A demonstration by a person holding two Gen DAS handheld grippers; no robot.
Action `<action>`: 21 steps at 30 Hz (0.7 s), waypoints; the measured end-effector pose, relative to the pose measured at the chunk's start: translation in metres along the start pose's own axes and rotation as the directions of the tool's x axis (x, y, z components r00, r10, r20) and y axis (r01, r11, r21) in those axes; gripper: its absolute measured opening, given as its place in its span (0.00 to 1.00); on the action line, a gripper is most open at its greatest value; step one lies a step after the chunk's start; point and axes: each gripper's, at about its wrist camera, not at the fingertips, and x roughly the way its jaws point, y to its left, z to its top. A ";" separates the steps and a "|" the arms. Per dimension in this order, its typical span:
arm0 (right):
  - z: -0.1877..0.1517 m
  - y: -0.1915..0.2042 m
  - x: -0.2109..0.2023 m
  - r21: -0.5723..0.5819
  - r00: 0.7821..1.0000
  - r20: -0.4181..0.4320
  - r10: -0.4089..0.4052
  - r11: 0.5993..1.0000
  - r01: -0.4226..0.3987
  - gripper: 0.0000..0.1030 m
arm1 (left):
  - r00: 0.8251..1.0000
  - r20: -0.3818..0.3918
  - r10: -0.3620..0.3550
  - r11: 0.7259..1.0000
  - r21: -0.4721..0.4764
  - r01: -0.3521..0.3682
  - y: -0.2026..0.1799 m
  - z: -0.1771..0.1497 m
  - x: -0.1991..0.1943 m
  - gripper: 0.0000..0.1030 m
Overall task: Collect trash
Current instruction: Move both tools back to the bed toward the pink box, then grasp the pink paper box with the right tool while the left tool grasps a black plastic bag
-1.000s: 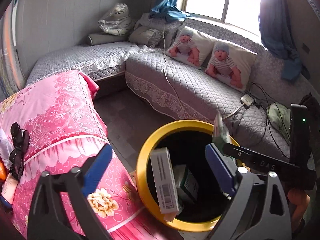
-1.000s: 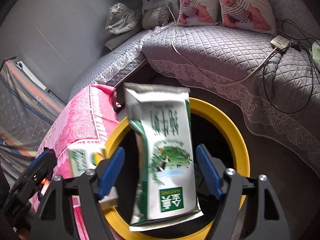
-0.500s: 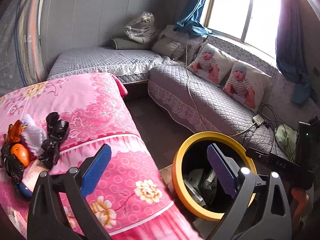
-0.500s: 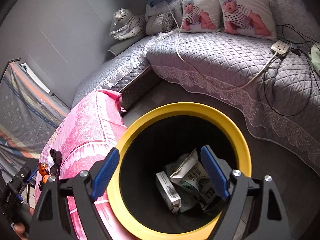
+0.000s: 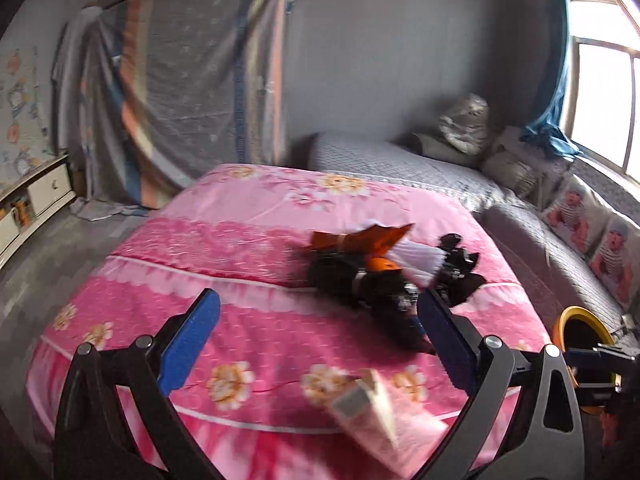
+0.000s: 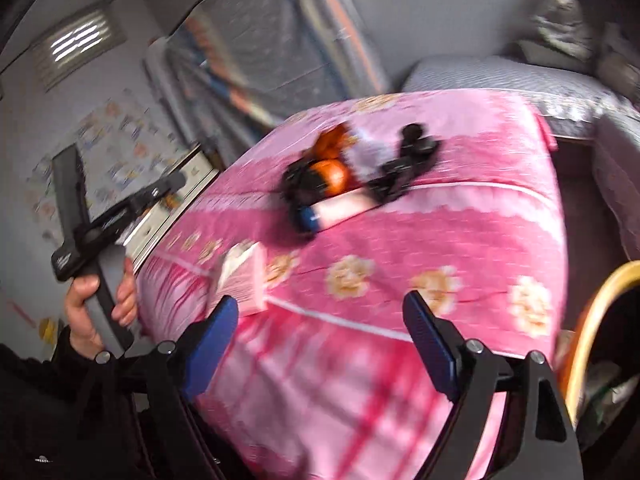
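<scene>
Motion blur smears the trash pile (image 5: 384, 276); the yellow bin (image 6: 600, 320) is cut off at right.

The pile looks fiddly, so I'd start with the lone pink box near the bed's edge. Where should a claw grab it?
Grip the pink box across its two broad faces, coming from above. It lies apart from the pile on the bedspread, narrow pale end up, so both faces look free. Blur hides finer detail.

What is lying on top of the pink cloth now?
On the pink cloth lies a pile of trash: black pieces, orange wrappers and something white. Nearer the front edge lies a small pink box. Blur hides details, and what lies under the pile is covered.
</scene>
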 end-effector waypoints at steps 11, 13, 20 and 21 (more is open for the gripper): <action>0.022 0.084 0.124 -0.218 0.967 -0.219 -0.132 0.972 0.083 0.81 | 0.998 -0.040 0.045 0.984 -0.173 -0.051 0.094 -0.025 -0.016 0.91; 0.024 0.088 0.133 -0.240 0.958 -0.225 -0.176 0.963 0.121 0.81 | 0.998 -0.050 0.036 0.982 -0.181 -0.044 0.097 -0.029 -0.015 0.91; 0.024 0.084 0.157 -0.274 0.925 -0.269 -0.267 0.942 0.193 0.64 | 0.998 -0.057 0.027 0.979 -0.201 -0.038 0.109 -0.033 -0.011 0.91; 0.025 0.084 0.158 -0.270 0.924 -0.276 -0.265 0.944 0.190 0.59 | 0.998 -0.058 0.030 0.978 -0.203 -0.042 0.110 -0.033 -0.011 0.91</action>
